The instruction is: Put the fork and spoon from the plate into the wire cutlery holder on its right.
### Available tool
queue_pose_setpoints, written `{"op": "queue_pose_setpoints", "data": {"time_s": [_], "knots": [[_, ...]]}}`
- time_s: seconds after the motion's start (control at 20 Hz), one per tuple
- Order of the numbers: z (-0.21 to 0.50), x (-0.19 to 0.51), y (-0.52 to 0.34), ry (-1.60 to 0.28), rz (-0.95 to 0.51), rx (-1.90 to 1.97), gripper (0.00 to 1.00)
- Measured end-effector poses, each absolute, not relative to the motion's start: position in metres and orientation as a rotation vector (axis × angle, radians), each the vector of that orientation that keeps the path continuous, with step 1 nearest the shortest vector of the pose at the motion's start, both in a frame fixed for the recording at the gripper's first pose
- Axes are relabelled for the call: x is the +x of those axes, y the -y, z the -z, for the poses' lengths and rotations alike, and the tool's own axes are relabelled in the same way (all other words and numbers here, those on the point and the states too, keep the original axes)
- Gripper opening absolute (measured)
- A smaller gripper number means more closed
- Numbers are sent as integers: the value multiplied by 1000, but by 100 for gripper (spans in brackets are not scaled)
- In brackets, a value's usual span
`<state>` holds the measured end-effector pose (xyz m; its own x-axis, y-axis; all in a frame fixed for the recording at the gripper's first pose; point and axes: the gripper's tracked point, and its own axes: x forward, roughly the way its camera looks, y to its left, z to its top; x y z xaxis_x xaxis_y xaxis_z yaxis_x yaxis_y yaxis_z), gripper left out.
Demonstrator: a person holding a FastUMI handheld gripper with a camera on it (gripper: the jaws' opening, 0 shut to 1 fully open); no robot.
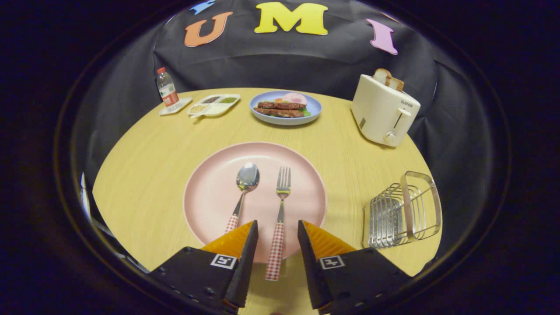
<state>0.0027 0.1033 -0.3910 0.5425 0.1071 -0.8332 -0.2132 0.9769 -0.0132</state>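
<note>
Nearest the camera, at the bottom centre of the frame, the gripper (278, 232) is seen with its fingers spread apart and nothing clamped between them. The checked handle of the fork (280, 218) lies in the gap between the fingers, but neither finger is seen to touch it, so no grasp can be said to have been made. The spoon (243, 194) is laid just to the left of the fork, its handle end passing behind the left finger. Both pieces rest on the pink plate (210, 192), at the centre of the frame, tines and bowl pointing away from the camera. The wire cutlery holder (402, 210) stands on the wooden table (153, 144) at the lower right, well apart from the plate, and nothing is seen inside it.

The task is judged to be at its very start: neither piece has been lifted or delivered. The fork appears to be lined up for a first pick; the whole of the transfer of both fork and spoon is left to be done.
</note>
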Motion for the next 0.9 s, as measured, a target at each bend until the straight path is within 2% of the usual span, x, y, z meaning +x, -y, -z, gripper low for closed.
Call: {"op": "queue_pose_setpoints", "data": {"time_s": [0.1, 0.15, 0.2, 0.25, 0.35, 0.4, 0.7, 0.9], "knots": [[399, 3, -103, -1007, -175, -104, 38], [400, 5, -101, -1012, -168, -101, 32], [401, 4, -99, -1032, -153, -112, 18], [403, 5, -98, -1035, -153, -110, 12], [393, 6, -96, -1054, -144, -107, 11], [396, 6, -95, -1066, -155, -90, 2], [325, 11, -77, -1080, -180, 12, 2], [263, 17, -32, -1101, -164, 55, 2]]}}
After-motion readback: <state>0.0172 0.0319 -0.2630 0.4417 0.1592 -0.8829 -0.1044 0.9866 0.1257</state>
